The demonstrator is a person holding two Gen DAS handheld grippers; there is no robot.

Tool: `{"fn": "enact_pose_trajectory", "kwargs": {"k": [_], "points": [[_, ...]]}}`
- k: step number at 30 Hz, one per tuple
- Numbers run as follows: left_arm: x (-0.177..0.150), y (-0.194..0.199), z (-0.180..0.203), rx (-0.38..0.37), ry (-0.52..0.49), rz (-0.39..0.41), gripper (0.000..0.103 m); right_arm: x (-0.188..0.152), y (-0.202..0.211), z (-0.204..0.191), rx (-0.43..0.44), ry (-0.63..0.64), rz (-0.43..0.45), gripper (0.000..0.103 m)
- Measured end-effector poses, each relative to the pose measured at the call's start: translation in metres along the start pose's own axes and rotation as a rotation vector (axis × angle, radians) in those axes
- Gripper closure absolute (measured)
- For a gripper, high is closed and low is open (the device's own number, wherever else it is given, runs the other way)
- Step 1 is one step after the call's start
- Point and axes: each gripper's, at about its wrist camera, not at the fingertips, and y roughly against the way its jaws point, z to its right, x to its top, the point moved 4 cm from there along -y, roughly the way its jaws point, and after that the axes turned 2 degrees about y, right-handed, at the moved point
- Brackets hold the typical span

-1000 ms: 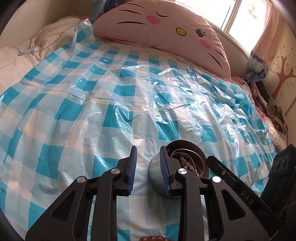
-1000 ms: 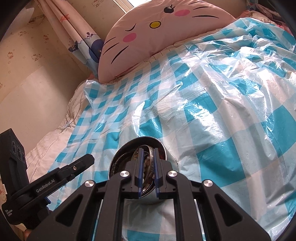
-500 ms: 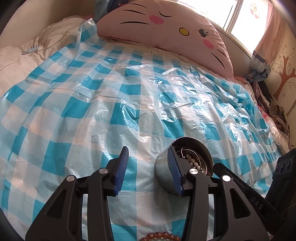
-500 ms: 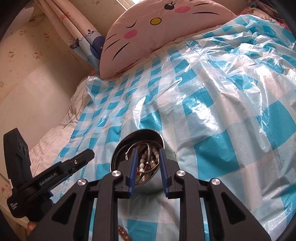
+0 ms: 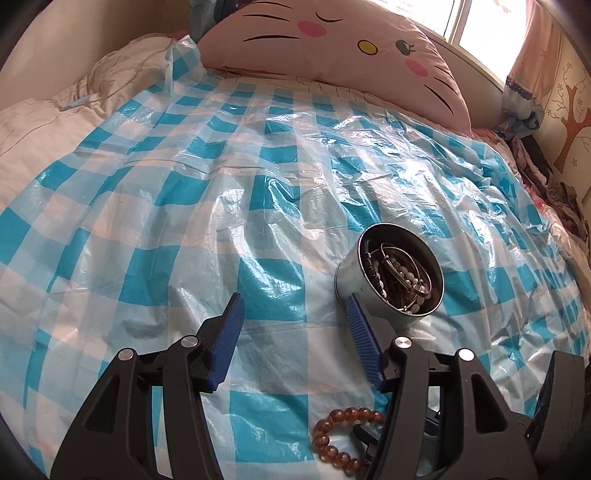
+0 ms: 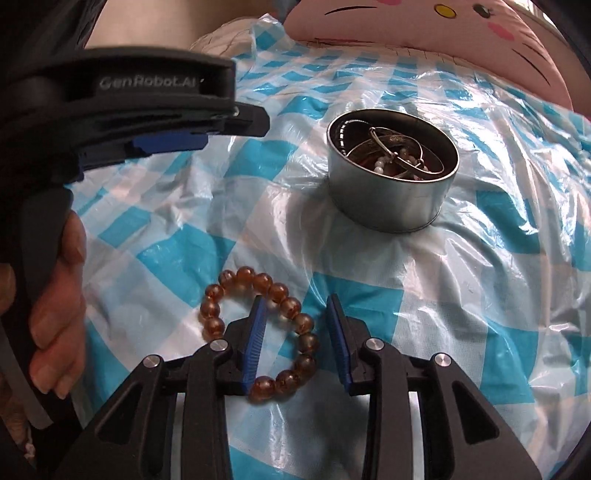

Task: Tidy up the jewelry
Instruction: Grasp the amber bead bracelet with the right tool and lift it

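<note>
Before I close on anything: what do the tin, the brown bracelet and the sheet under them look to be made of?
Tin: bare metal, likely steel; dull silver wall with soft reflections and a rolled base seam.
Bracelet: round amber-brown beads, translucent and glossy; could be resin, glass or amber, I cannot tell which.
Sheet: thin plastic film, blue-and-white check; shiny, crinkled, partly see-through.

You are looking at a bed [image 5: 33, 122] covered by a crinkled, glossy plastic sheet [image 5: 207, 177] in blue and white checks. At twelve o'clock a big pink cat-face pillow [image 5: 332, 48] leans at the head of the bed. At one o'clock bright daylight pours through a window [image 5: 480, 22], with a pink curtain [image 5: 532, 48] beside it. At two o'clock the wall [image 5: 576, 110] carries a brown tree decal.
</note>
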Motion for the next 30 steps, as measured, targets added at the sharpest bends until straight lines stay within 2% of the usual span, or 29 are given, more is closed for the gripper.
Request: {"fn": "enact_pose_trajectory", "kwargs": {"k": [2,3,4,5,7,11,15,21,26,30], "points": [[-0.005,0.006,-0.004,0.005,0.009,0.001,0.045,-0.007,0.003,-0.008,-0.028,0.056,-0.008,0.082],[-0.008,0.008,-0.007,0.005,0.018,-0.001,0.044,-0.01,0.004,-0.009,-0.015,0.048,-0.012,0.091],[-0.01,0.01,-0.01,0.007,0.027,-0.001,0.044,-0.013,0.007,-0.006,0.006,0.018,-0.01,0.09],[-0.011,0.011,-0.012,0.008,0.034,0.0,0.044,-0.014,0.011,-0.001,0.047,-0.029,-0.005,0.09],[-0.014,0.014,-0.013,0.007,0.039,0.002,0.043,-0.015,0.019,0.015,0.191,-0.181,0.032,0.091],[-0.015,0.015,-0.007,0.019,0.013,0.015,0.043,-0.017,0.049,0.053,0.428,-0.418,0.2,0.091],[-0.016,0.018,0.007,0.048,-0.055,0.044,0.043,-0.019,0.066,0.075,0.579,-0.548,0.323,0.09],[-0.018,0.019,0.024,0.078,-0.138,0.068,0.042,-0.007,0.081,0.089,0.668,-0.612,0.441,0.09],[-0.018,0.02,0.031,0.097,-0.179,0.087,0.037,0.003,0.083,0.097,0.711,-0.645,0.479,0.09],[-0.018,0.019,0.034,0.099,-0.193,0.09,0.036,0.014,0.084,0.098,0.706,-0.636,0.497,0.09]]}}
